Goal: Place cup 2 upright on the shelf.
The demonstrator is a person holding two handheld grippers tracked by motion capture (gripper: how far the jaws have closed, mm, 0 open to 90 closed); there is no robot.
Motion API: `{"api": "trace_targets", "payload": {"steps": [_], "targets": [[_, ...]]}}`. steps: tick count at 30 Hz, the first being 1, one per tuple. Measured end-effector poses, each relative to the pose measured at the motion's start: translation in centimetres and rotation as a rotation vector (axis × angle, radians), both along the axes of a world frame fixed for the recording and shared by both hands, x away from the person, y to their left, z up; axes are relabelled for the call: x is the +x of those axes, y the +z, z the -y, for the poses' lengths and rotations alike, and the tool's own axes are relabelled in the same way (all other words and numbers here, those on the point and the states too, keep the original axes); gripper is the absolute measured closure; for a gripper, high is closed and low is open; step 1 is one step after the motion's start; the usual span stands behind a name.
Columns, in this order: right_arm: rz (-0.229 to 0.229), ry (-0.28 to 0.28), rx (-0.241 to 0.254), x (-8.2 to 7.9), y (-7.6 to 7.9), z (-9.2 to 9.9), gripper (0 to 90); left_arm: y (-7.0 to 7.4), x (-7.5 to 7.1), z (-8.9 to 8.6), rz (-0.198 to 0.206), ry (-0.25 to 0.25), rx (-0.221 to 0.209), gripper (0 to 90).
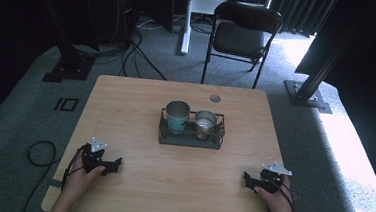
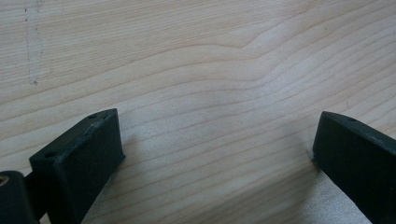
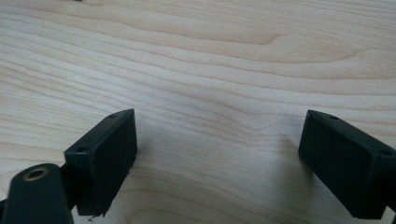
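Nearest the person, both hands rest on the front edge of the wooden table (image 1: pixel 135 182), each holding a gripper low against the board: the left gripper (image 1: pixel 114 163) at the near left corner, the right gripper (image 1: pixel 247 179) at the near right, well apart from one another and both pointing inward toward the table's middle. In the left gripper view its two black jaws stand wide apart with nothing but bare wood grain between them, and the right gripper view shows the same, jaws spread wide and empty over the boards. The forearms come in from the bottom of the high view, wrists down, cables trailing back from each tool. Farther out, at the centre of the table, sits a dark wire basket (image 1: pixel 190 138) holding two things side by side: a teal cup (image 1: pixel 177 116) with a grey rim in its left half and a shorter metal cup (image 1: pixel 205 121) in its right half, both upright. Neither gripper is near the basket, so this looks like the resting start of the work, before any reach. The next move, as I judge it, calls for lifting one gripper off the wood, carrying it forward to a cup and closing squarely across its wall without tipping its neighbour. Beyond the table stand a folding chair (image 1: pixel 241 34) and loose cables on the carpet
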State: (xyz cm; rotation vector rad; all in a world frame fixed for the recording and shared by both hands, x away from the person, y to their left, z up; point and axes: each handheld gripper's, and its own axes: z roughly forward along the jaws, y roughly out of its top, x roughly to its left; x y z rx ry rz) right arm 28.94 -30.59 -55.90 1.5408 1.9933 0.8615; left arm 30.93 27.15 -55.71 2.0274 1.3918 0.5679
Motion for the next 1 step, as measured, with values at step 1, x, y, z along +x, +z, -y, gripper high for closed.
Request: {"api": "trace_targets", "payload": {"steps": [1], "targets": [[0.000, 0.000, 0.000, 0.00, 0.00, 0.00, 11.1, 0.00, 0.00, 0.00, 0.000, 0.000, 0.000, 2.5]]}}
